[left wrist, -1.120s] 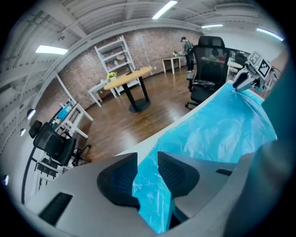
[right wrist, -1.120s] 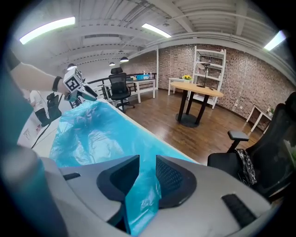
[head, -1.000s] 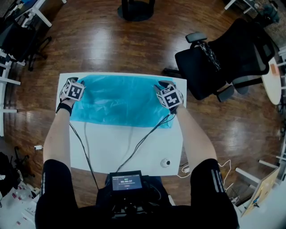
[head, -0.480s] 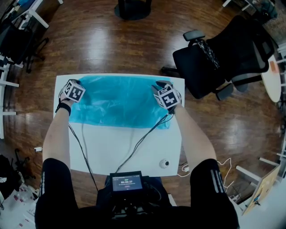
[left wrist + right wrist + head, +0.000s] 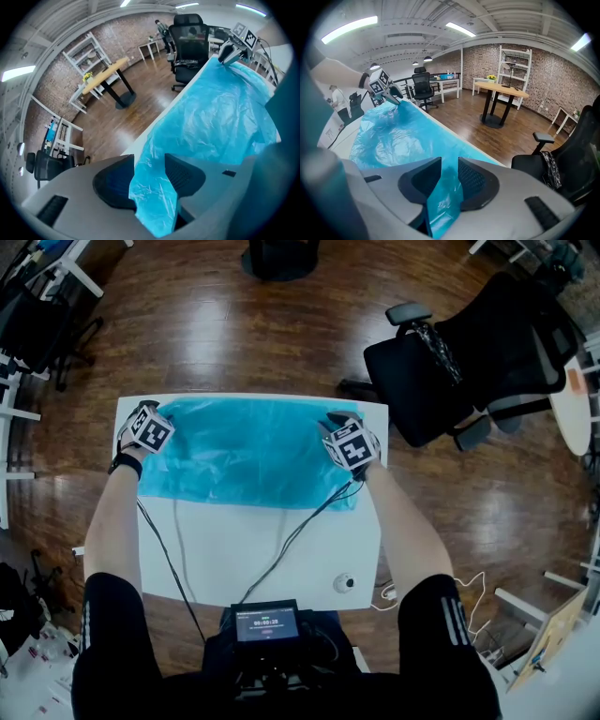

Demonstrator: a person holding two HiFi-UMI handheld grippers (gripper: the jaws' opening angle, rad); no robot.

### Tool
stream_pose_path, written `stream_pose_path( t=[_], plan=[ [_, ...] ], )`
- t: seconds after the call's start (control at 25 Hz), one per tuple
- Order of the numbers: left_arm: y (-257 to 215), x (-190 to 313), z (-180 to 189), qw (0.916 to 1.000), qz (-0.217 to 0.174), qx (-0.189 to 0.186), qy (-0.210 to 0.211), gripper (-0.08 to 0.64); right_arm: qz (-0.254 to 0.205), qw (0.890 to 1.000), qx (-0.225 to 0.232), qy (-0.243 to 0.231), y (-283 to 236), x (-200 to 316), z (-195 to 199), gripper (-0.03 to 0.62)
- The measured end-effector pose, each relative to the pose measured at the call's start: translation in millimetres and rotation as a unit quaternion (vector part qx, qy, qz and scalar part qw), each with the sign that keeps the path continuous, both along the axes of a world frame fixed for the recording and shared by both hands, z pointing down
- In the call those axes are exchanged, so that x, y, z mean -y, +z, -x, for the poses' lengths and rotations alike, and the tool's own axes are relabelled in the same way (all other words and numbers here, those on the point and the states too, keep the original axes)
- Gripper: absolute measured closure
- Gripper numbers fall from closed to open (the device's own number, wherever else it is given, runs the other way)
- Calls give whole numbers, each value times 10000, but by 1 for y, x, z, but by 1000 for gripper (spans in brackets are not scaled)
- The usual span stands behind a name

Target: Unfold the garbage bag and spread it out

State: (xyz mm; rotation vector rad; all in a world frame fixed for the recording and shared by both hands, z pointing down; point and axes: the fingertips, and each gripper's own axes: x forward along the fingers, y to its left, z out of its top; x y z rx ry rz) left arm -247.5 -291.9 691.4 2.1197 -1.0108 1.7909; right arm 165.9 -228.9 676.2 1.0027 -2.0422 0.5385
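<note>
Blue, thin and crinkled, the garbage bag [image 5: 248, 451] lies opened flat across the far half of the white table [image 5: 272, 549] in the head view, reaching nearly from its left edge to its right. Compared with half a second ago, the left gripper [image 5: 147, 423] sits a little nearer the table's left edge and its marker cube has rolled, while the right gripper [image 5: 345, 435] has kept its place at the bag's far right corner. Both forearms stretch forward from the body, spread wide, each gripper pointing steeply down at one of the bag's far corners. In the left gripper view the jaws have just been opening and now stand well apart; a rumpled strip of the bag hangs loosely in the gap between the dark pads [image 5: 185, 176], which do not press on it. Beyond them the film runs along the table in soft wrinkles to the right gripper at the other end. In the right gripper view the jaws stand closer together and pinch a folded corner of the bag, which passes straight down between them. From there the sheet spreads smooth and shiny along the table edge toward the left gripper, where it is puffed up and creased.
</note>
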Motion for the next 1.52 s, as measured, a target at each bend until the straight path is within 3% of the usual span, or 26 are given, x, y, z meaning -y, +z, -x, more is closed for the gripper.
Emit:
stream_pose_path(
  t=[0.24, 0.4, 0.88, 1.12, 1.16, 1.24, 1.32, 1.44, 1.52],
  plan=[
    [8, -5, -4, 9999, 149, -21, 29, 368, 39, 10000, -53, 2, 7, -3, -3, 453],
    [9, -6, -9, 9999, 123, -48, 52, 445, 22, 10000, -4, 18, 7, -4, -3, 449],
    [-27, -3, -16, 9984, -489, -122, 236, 543, 17, 10000, -54, 8, 9, -5, -3, 451],
    [-8, -7, 3, 9993, -314, 106, 174, 543, 54, 9999, -33, 85, 8, -6, -2, 448],
    [-9, -6, 4, 9991, -350, 157, 168, 514, 80, 9999, -20, 100, 8, -7, -2, 446],
    [-12, -4, 5, 9984, -451, 282, 202, 361, 108, 9999, -6, 121, 8, -8, -2, 446],
    [-7, -3, 6, 9982, -441, 341, 237, 344, 103, 9999, -1, 118, 9, -7, -3, 446],
    [-4, -2, 6, 9990, -278, 327, 145, 347, 72, 9999, 10, 108, 9, -7, -4, 446],
    [-2, -1, 3, 9993, -242, 283, 96, 411, 26, 9999, 16, 100, 8, -5, -3, 445]
  ],
)
